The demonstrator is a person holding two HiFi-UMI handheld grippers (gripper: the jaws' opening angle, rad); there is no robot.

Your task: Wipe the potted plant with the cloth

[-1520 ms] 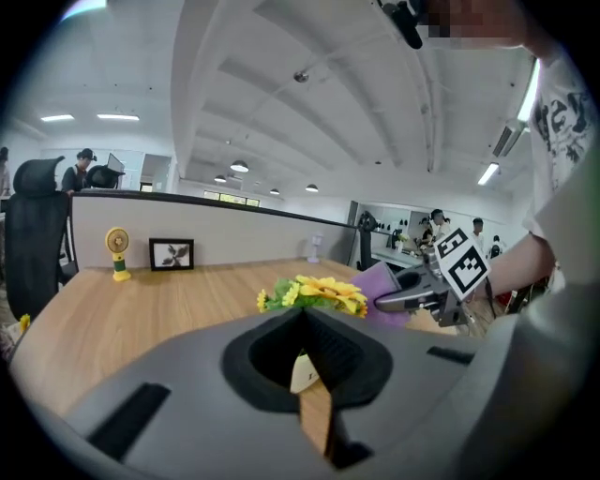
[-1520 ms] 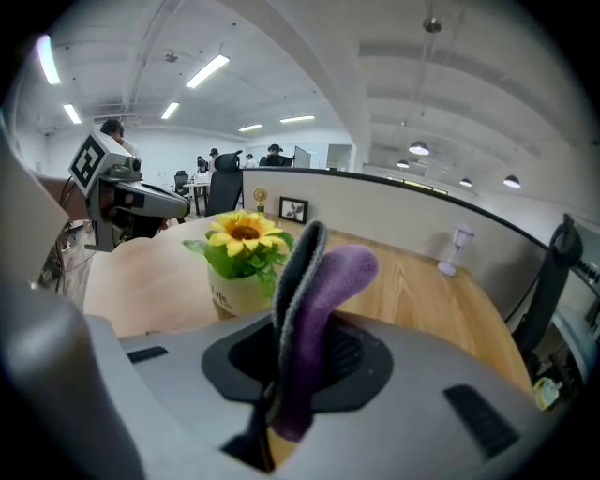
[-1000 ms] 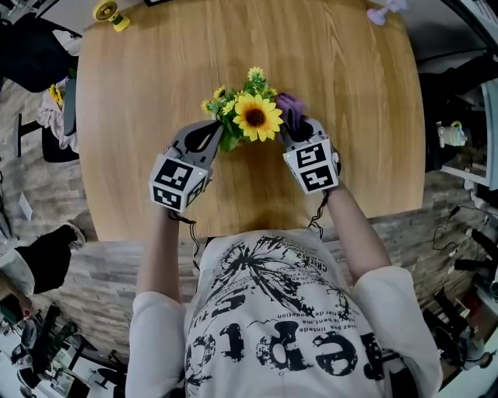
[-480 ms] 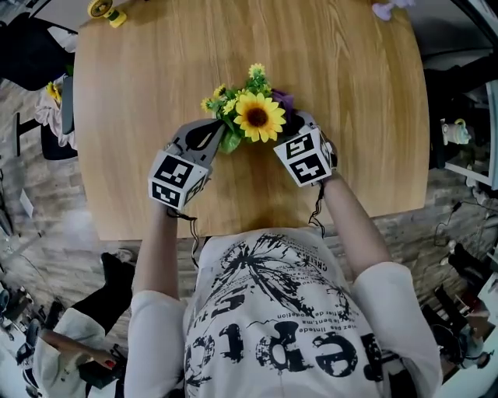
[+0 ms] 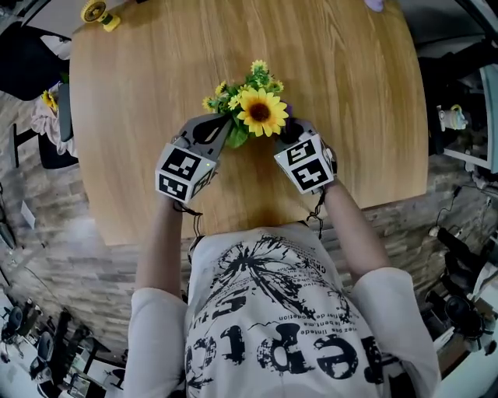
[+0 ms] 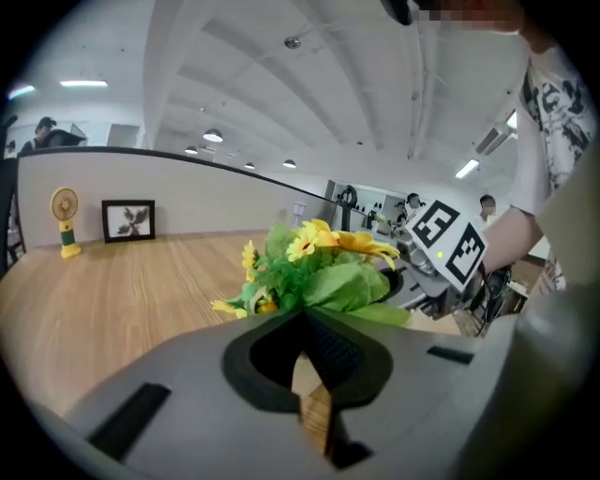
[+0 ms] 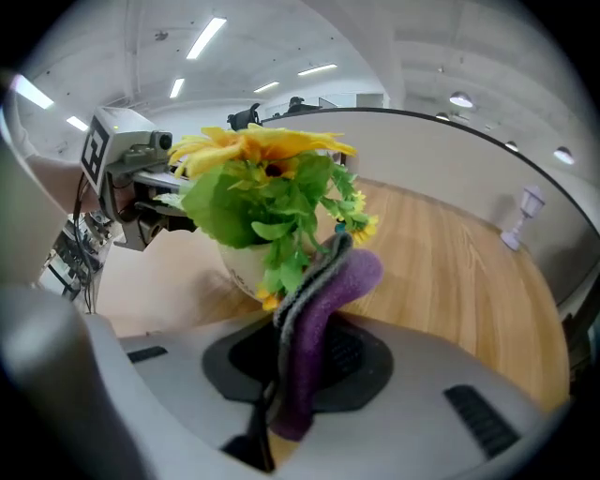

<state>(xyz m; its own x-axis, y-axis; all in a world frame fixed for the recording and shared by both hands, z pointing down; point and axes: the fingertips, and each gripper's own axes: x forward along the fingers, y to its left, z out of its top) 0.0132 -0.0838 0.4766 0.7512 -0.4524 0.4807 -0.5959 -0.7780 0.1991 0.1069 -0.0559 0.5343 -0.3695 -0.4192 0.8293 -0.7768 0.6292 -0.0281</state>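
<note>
A potted plant point(image 5: 261, 113) with a big sunflower and green leaves stands mid-table in a white pot point(image 7: 236, 266). My right gripper point(image 5: 291, 130) is at its right side, shut on a purple cloth point(image 7: 323, 300) with a grey striped edge. The cloth sticks up from the jaws and touches the lower leaves. In the head view the bloom hides most of the cloth. My left gripper point(image 5: 226, 129) is shut at the plant's left side. Its tips point(image 6: 304, 317) rest against a green leaf point(image 6: 349, 284); I cannot tell whether the leaf is pinched.
The round wooden table point(image 5: 156, 93) has a small yellow fan point(image 5: 97, 12) at its far left edge, with a framed picture point(image 6: 128, 220) beside it. A pale goblet-shaped ornament point(image 7: 525, 214) stands at the far right. Chairs and clutter surround the table.
My right gripper has shifted slightly left and down towards the plant, so the purple cloth now sits under the sunflower. The left gripper has hardly moved.
</note>
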